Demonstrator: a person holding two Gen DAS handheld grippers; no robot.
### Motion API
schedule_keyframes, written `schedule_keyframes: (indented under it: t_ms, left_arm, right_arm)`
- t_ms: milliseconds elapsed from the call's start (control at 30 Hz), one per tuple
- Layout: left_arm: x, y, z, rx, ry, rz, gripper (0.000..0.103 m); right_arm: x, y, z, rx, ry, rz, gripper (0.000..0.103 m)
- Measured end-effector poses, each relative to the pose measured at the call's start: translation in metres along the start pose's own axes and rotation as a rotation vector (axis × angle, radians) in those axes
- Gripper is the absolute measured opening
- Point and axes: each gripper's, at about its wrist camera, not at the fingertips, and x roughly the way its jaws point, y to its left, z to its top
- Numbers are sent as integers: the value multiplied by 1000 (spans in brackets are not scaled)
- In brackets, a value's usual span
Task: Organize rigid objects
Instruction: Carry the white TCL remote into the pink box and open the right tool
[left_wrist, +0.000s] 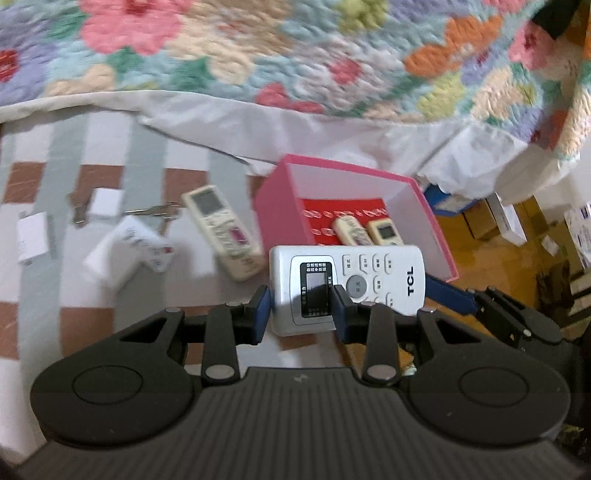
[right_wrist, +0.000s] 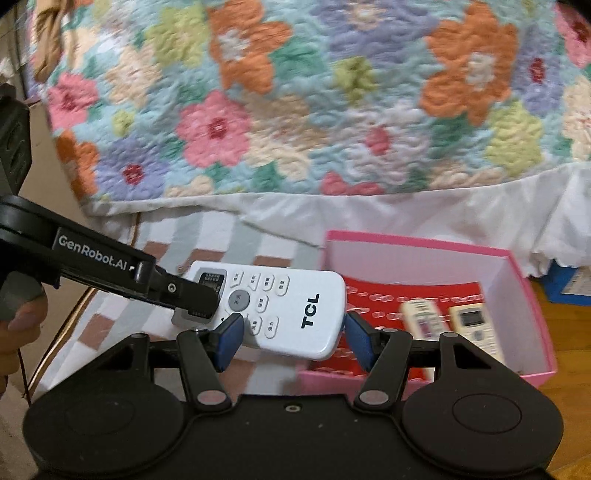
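Right wrist view shows the left tool (right_wrist: 201, 295) pinching the white remote's (right_wrist: 280, 306) screen end, long axis crosswise, the right tool (right_wrist: 293, 334) spread around it, the pink box (right_wrist: 532, 291) just right.

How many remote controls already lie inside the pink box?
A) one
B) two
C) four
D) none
B: two cream remotes lie side by side on the red lining of the pink box, while the white TCL remote is held by the left gripper.
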Motion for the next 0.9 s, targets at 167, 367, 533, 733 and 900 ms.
schedule_keyframes:
  t_ms: [167, 367, 533, 733, 900]
  left_arm:
    - [52, -37, 14, 37, 141, 17, 32]
    - [100, -57, 18, 50, 233, 25, 33]
    - [118, -66, 22, 106, 281, 84, 32]
    - [136, -65, 29, 102, 368, 98, 32]
    - [146, -64, 32, 97, 355, 121, 33]
  right_arm:
    - [19, -62, 17, 31, 83, 44, 64]
    - [57, -123, 12, 158, 162, 100, 54]
    - [74, -154, -5, 280, 205, 180, 44]
    - [88, -167, -16, 346, 245, 198, 44]
    - [102, -168, -21, 348, 316, 167, 42]
